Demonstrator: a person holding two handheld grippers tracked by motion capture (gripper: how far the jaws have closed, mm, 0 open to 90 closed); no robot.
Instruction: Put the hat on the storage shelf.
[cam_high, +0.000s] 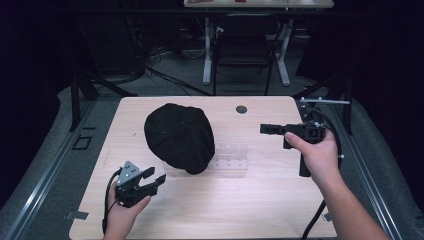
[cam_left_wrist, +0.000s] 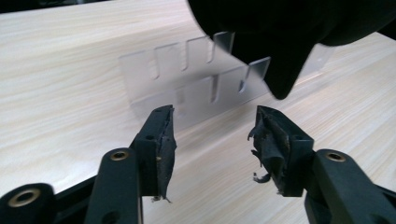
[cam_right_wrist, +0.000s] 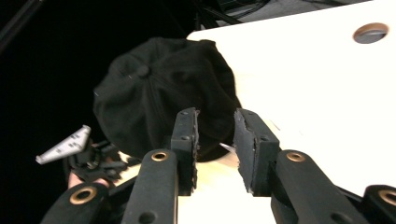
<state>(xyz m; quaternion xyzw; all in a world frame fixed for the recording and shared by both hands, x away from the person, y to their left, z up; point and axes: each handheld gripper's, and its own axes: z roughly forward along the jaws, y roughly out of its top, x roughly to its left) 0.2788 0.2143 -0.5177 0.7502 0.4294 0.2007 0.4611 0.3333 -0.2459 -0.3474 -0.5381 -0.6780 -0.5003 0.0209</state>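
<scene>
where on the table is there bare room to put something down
Free: the near strip of table between the left gripper and the right hand, and the far right part around the round hole. Crowded: the middle, where the black cap lies over one end of the clear slotted rack.

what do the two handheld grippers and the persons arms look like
Both are black. The left gripper carries a grey three-cornered plate and trails a black cable. The right gripper has a pistol-style handle, with its cable running off the table's near edge. The jaw pads are frayed. Both forearms are bare, no sleeves.
</scene>
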